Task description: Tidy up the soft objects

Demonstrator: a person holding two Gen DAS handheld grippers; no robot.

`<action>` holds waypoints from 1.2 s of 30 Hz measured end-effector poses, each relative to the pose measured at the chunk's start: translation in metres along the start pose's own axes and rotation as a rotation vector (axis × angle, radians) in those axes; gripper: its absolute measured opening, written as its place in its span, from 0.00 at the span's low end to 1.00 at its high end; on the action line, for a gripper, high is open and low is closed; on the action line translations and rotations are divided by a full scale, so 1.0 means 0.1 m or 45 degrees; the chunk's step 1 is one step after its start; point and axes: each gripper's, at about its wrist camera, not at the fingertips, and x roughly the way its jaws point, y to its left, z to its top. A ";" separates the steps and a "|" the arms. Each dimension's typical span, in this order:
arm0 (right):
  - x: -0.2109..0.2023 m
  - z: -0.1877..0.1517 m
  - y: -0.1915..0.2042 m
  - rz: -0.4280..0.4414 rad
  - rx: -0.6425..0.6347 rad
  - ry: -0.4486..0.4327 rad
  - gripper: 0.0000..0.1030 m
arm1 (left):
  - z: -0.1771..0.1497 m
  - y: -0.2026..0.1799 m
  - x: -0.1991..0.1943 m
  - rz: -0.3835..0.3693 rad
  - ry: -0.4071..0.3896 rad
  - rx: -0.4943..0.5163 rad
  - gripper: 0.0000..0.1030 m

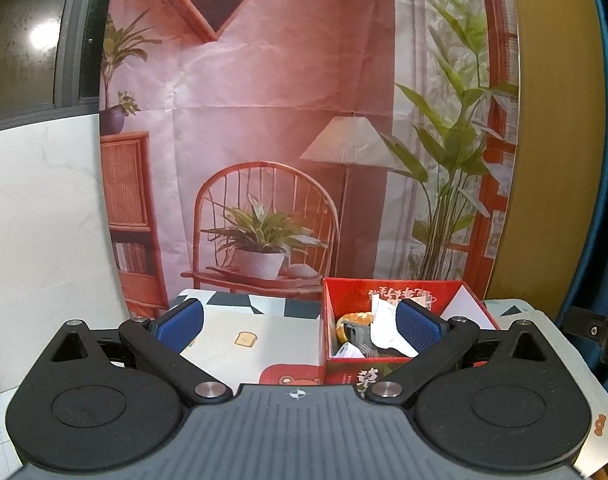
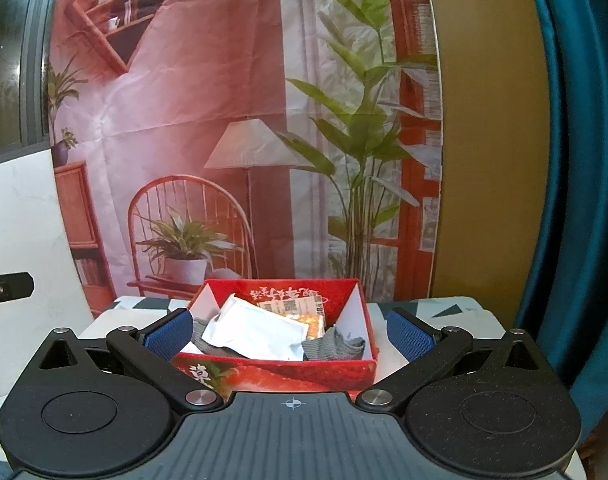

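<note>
With both sets of jaws spread wide and nothing between them, not much gripping going on. Left gripper [image 1: 299, 326] splayed all the way out, blue pads [image 1: 181, 322] bare, hovering above a patterned tablecloth [image 1: 263, 328] with a little toast cartoon and a red bear patch printed on it. Right-hand pad of that gripper sits in front of the near left part of a red box [image 1: 346, 372], no telling whether touching or just overlapping in view. Right gripper [image 2: 289, 334] equally wide, empty too, its two pads flanking the same red box [image 2: 304, 372] from the near side, one off each front corner, not clamped on it. Inside the box, all piled together: a white pouch [image 2: 255, 334] lying tilted on top, grey knit fabric [image 2: 332, 348] bunched underneath and poking out at the right and left, an orange packet [image 2: 314, 326] tucked toward the back, plus a printed paper slip [image 2: 293, 305] leaning on the rear wall. From the left wrist view, also a yellowish-orange soft thing [image 1: 354, 320] at the left edge of the pile. Box parked near the table's far edge, just in front of a wrinkled printed backdrop [image 1: 263, 120] showing a chair, lamp and potted plants. Off to the right, a mustard wall panel [image 2: 480, 160] and a teal curtain [image 2: 576, 160]; to the left, a white marble-look board [image 1: 39, 220].
</note>
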 end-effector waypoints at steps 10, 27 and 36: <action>-0.01 -0.01 -0.05 -0.014 0.000 -0.003 1.00 | -0.01 -0.01 0.00 -0.012 -0.001 0.020 1.00; -0.01 -0.02 -0.06 -0.020 -0.003 -0.002 1.00 | -0.01 0.03 0.05 -0.037 0.025 -0.001 1.00; 0.00 -0.02 -0.05 -0.029 -0.008 -0.006 1.00 | -0.02 0.02 0.05 -0.036 0.024 0.016 1.00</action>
